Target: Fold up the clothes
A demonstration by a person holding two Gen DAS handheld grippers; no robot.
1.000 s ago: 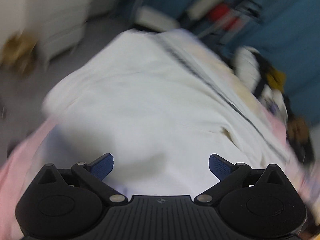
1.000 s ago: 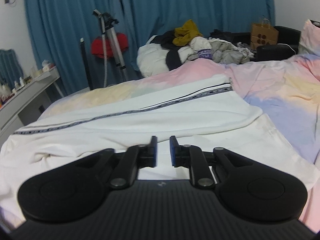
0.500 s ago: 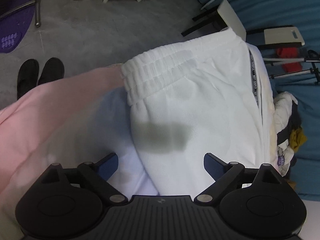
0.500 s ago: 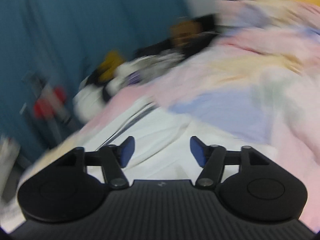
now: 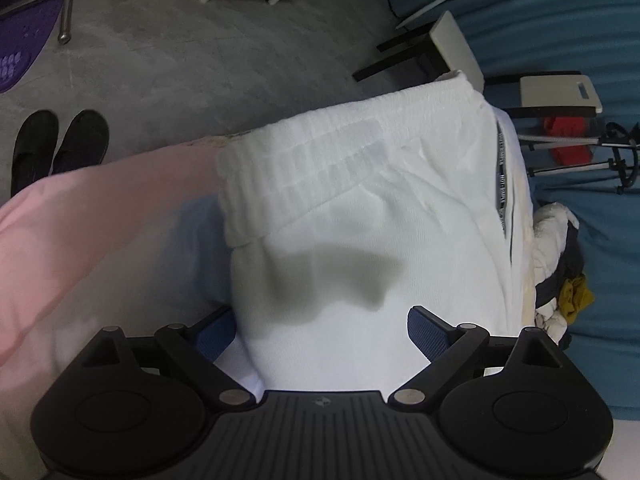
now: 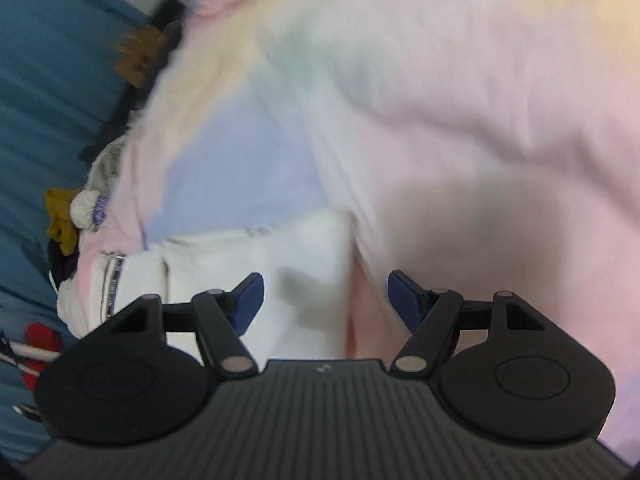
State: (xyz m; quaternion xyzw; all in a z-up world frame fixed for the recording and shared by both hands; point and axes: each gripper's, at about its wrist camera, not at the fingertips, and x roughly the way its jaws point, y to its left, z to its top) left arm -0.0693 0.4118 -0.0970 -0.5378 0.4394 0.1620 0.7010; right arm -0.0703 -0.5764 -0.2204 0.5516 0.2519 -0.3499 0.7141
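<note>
Item: white trousers (image 5: 360, 216), elastic waistband (image 5: 328, 160) toward the upper centre of the left view, a black-patterned side stripe (image 5: 502, 184) at the right edge. They lay flat on my pastel bedspread (image 5: 80, 232), filling the centre of the frame.

My left gripper (image 5: 320, 328): fingers spread wide at the lower centre, straddling the trouser cloth; the left pad (image 5: 214, 328) sat at the fabric's edge, clamped on nothing.

My right gripper (image 6: 322, 300): fingers likewise apart, empty, at the lower centre of a blurred view, over the trousers' (image 6: 256, 256) end where it met the bedspread (image 6: 480, 100).

Also present: black shoes (image 5: 56, 148) on grey floor, upper left; clothes pile (image 5: 560, 276), right edge; blue curtain (image 5: 600, 40).
</note>
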